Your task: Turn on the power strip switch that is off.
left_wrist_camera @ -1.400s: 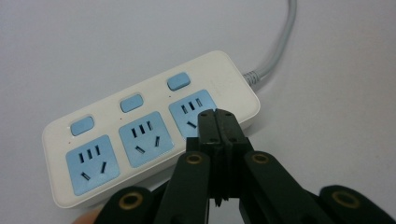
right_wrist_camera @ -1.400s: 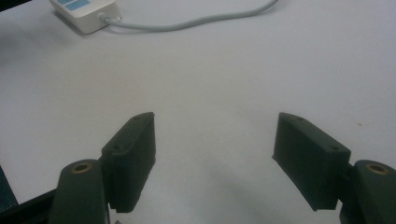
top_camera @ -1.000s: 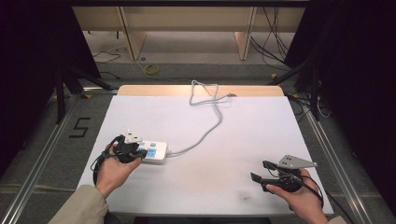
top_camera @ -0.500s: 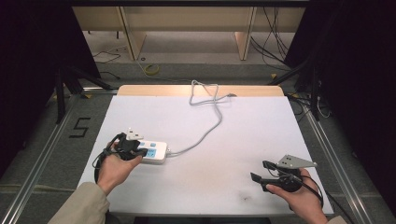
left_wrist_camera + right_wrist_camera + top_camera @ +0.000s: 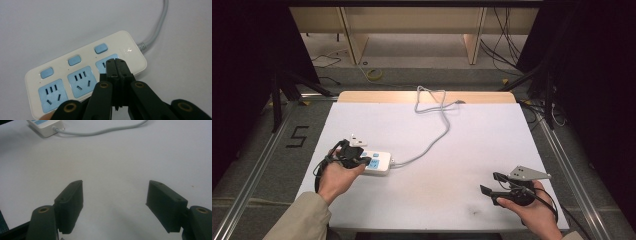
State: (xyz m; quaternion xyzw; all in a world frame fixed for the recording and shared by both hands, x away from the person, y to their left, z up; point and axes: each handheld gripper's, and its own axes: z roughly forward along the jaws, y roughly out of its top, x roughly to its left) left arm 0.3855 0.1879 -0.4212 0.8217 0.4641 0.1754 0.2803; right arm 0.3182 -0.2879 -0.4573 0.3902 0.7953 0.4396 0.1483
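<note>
The left tongs (image 5: 116, 65) are clenched tight, jaws pressed together with nothing between them, their tips hovering over or touching the power strip (image 5: 85, 75) at the socket nearest its cord end — which of the two I cannot tell. In the high view the left tongs (image 5: 357, 159) sit at the strip's (image 5: 379, 162) left end, near the left edge of the white worktop (image 5: 472, 150). The right tongs (image 5: 115, 202) stand released, jaws wide apart over bare worktop, well away from the strip; in the high view the right tongs (image 5: 492, 186) wait near the front right corner. The likely aim is to press one of the blue switches (image 5: 100, 48), and the risk lies there: the closed tips are nearer the socket than the button, so a push from here could land on the socket face or jam into a slot. With the other hand far off nothing steadies the strip, and a slanted push could make it slide or swing on its grey cord (image 5: 432, 140) — which loops toward the far edge. Counted: one power strip, three sockets, three switches, one cord, two tongs.
</note>
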